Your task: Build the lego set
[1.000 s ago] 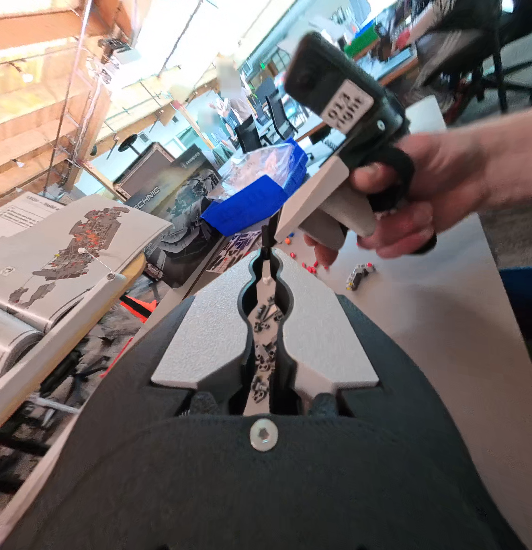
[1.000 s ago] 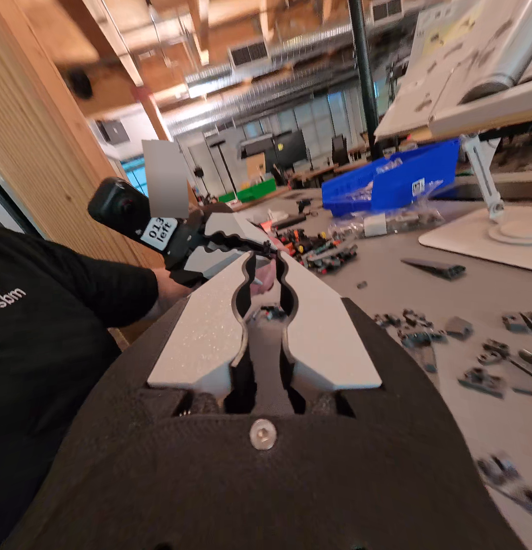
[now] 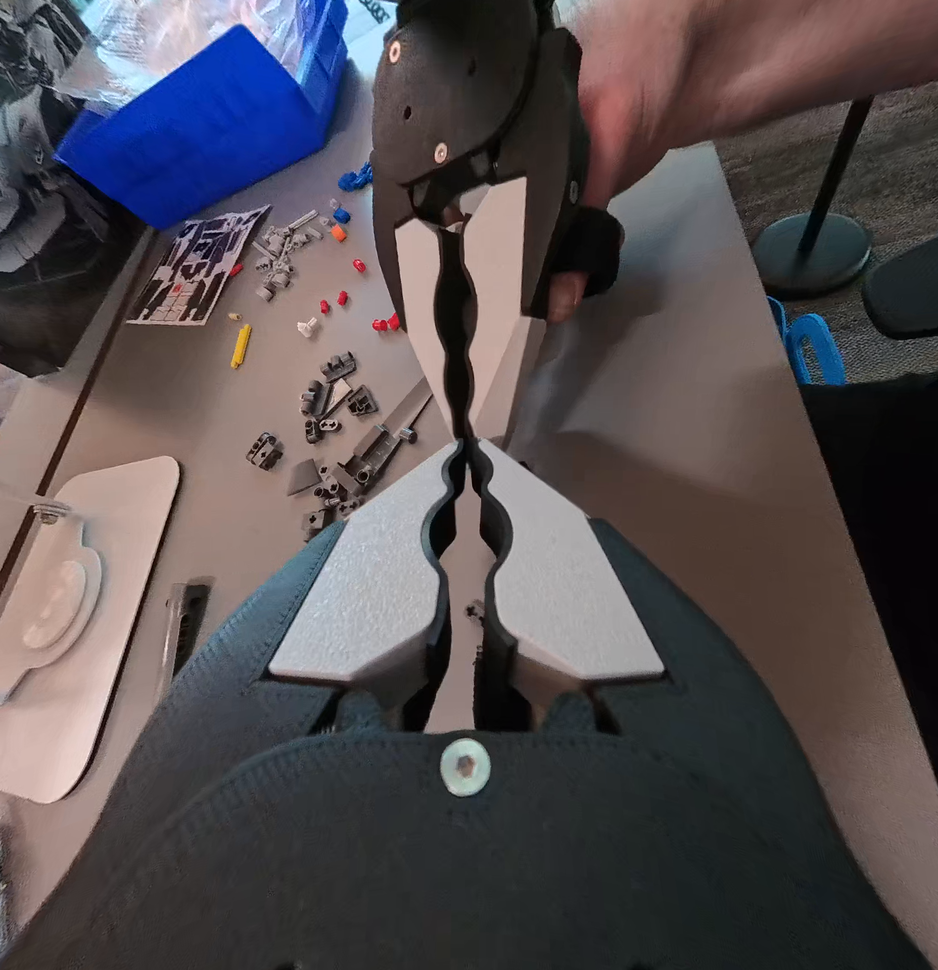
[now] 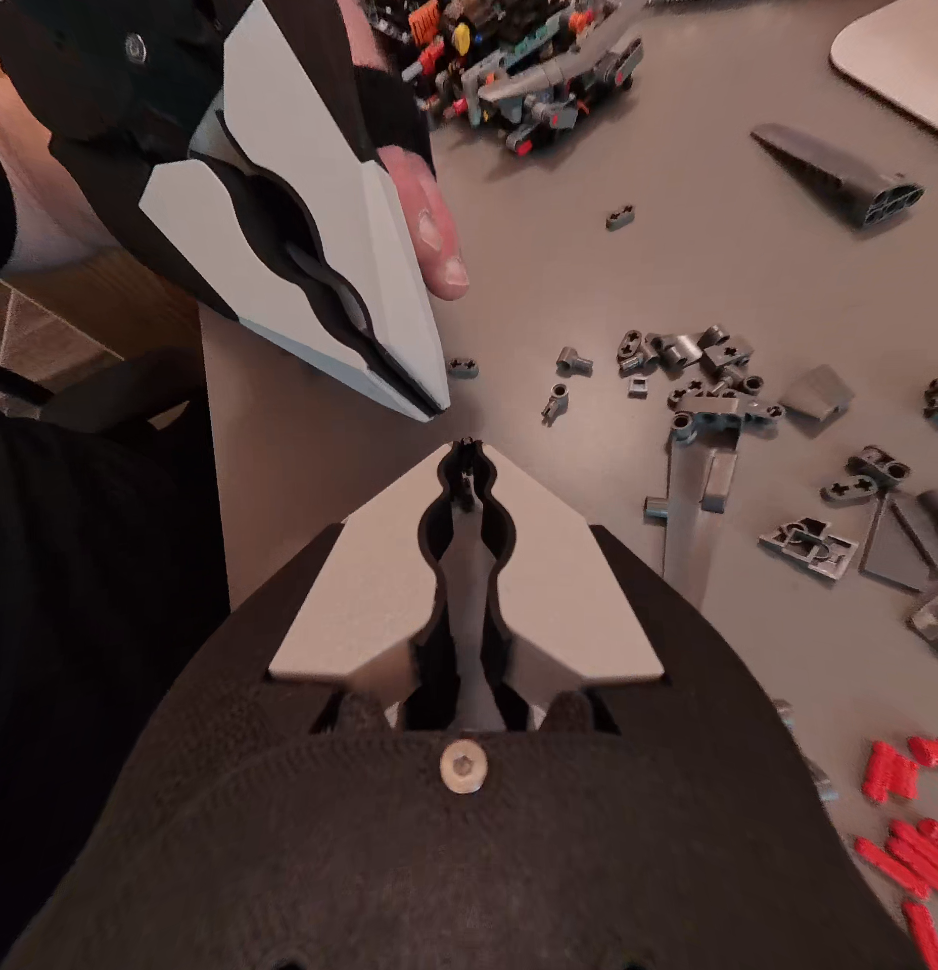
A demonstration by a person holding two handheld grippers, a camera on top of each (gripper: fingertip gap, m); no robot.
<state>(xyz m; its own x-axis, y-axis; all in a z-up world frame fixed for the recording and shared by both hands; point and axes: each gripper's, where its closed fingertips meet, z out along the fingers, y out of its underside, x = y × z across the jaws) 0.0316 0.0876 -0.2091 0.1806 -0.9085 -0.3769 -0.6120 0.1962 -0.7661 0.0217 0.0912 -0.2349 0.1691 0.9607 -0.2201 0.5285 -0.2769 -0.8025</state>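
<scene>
- Matt, smooth grey table top (image 4: 561,262).
- Grainy, rough black printed plastic on gripper body (image 3: 456,866), with a shiny metal screw (image 3: 465,767) at 6 o'clock.
- Glossy blue plastic bin (image 3: 204,136) at 11 o'clock.
- Dull grey plastic bricks (image 4: 708,383) at 3 o'clock.

A tiny dark piece (image 4: 466,475) sits pinched at the tips of the right tongs (image 4: 467,446), too small to tell what it is. The hand (image 3: 719,78) above is blurry and cut off by the top edge. The bright blue plastic bin (image 3: 204,131) and the little red plastic pegs (image 4: 908,840) run off the edges.
</scene>
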